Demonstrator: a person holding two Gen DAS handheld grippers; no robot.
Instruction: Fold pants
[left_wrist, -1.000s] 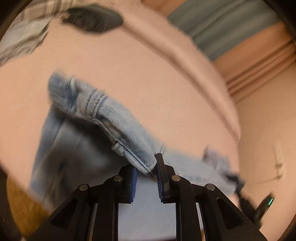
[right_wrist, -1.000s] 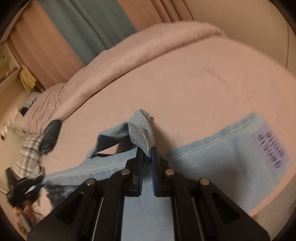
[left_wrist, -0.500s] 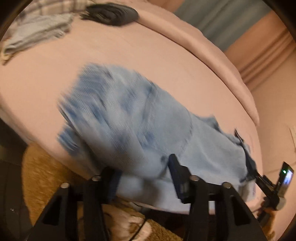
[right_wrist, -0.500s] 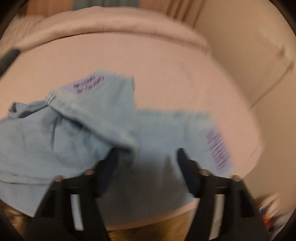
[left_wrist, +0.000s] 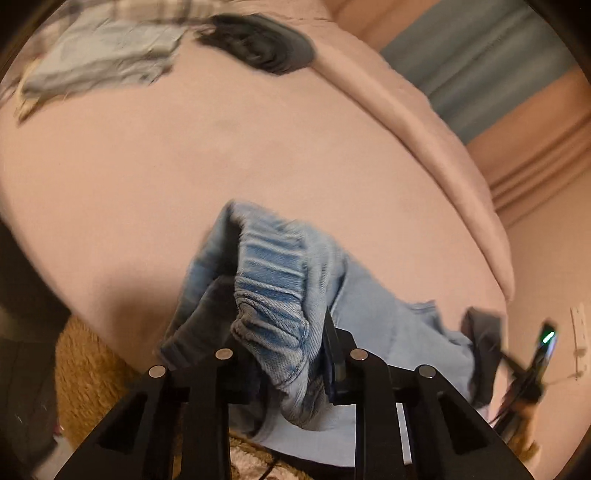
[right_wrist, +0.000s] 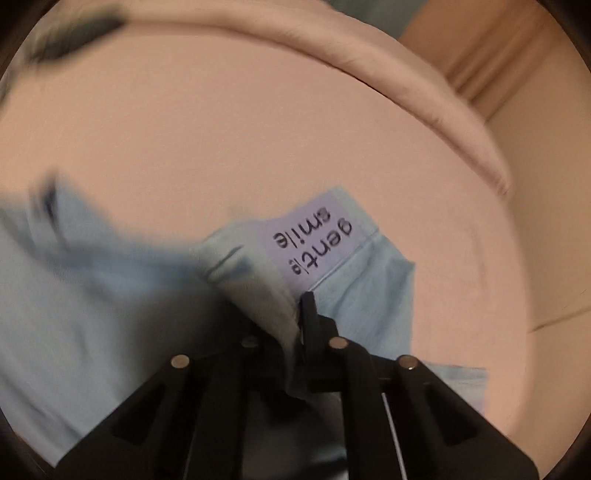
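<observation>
A pink-sheeted bed (left_wrist: 258, 155) carries everything before me. The light blue pants (left_wrist: 388, 317) lie bunched at its near edge. Far beyond the pants, at the bed's far corner, a dark bundle (left_wrist: 258, 48) rests — beside it a grey-blue cloth (left_wrist: 103, 62).
</observation>
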